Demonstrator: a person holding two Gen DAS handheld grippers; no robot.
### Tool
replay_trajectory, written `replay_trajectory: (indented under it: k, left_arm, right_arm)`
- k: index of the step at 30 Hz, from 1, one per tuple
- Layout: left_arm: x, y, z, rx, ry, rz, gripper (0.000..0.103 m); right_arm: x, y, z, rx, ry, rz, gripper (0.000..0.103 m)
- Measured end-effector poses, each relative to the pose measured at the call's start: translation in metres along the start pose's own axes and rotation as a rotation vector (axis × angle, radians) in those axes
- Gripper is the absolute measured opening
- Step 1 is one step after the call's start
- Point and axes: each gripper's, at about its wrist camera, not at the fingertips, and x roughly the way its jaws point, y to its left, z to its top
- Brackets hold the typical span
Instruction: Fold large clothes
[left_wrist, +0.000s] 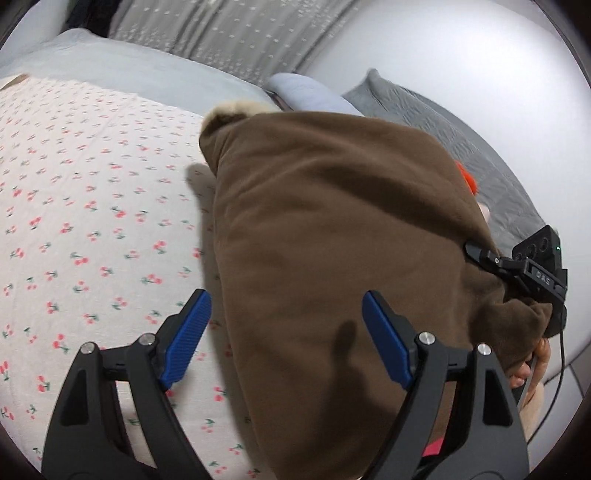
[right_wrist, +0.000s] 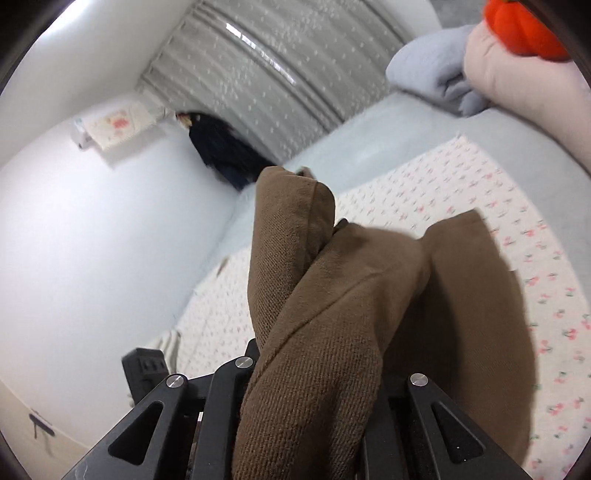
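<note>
A large brown fleece garment (left_wrist: 332, 236) hangs lifted over the cherry-print sheet (left_wrist: 92, 206), a cream lining showing at its far top corner. My left gripper (left_wrist: 284, 339) is open and empty, its blue pads (left_wrist: 186, 338) apart, one over the sheet and one over the brown cloth. My right gripper (left_wrist: 480, 256) is shut on the garment's right edge. In the right wrist view the brown garment (right_wrist: 317, 332) bunches up out of the closed jaws and hides the fingertips; the sheet (right_wrist: 461, 192) lies beyond.
A pale blue bedcover (left_wrist: 129, 70) lies under the sheet. A grey quilted pillow (left_wrist: 461, 125), a blue pillow (right_wrist: 432, 62), and a plush with orange (right_wrist: 524, 26) sit at the head. Grey curtains (right_wrist: 277, 66), white walls and a dark hanging garment (right_wrist: 221, 147) surround the bed.
</note>
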Motion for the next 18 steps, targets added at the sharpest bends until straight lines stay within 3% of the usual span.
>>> replay_trajectory:
  k: [6,9,10,13,16,18]
  left_arm:
    - [0.034,-0.018,-0.023,0.056,0.115,-0.011,0.084]
    - [0.046,-0.017,-0.032,0.026,0.149,-0.038,0.084]
    - [0.047,-0.016,-0.034,0.017,0.155,-0.042,0.084]
    - [0.044,-0.018,-0.034,0.009,0.145,-0.038,0.084]
    - [0.039,-0.027,-0.035,0.068,0.119,0.016,0.084]
    - [0.037,-0.031,-0.038,0.091,0.101,0.032,0.084]
  right_arm:
    - [-0.022,-0.095,-0.02,0.242,-0.003,-0.076,0.014]
    - [-0.002,-0.134,-0.034,0.274,0.101,-0.175,0.027]
    - [0.003,-0.139,-0.039,0.265,0.129,-0.206,0.034]
    - [-0.003,-0.138,-0.044,0.271,0.149,-0.188,0.042]
    - [-0.032,-0.114,-0.035,0.204,0.081,-0.223,0.058]
    - [-0.055,-0.093,-0.036,0.142,0.031,-0.221,0.059]
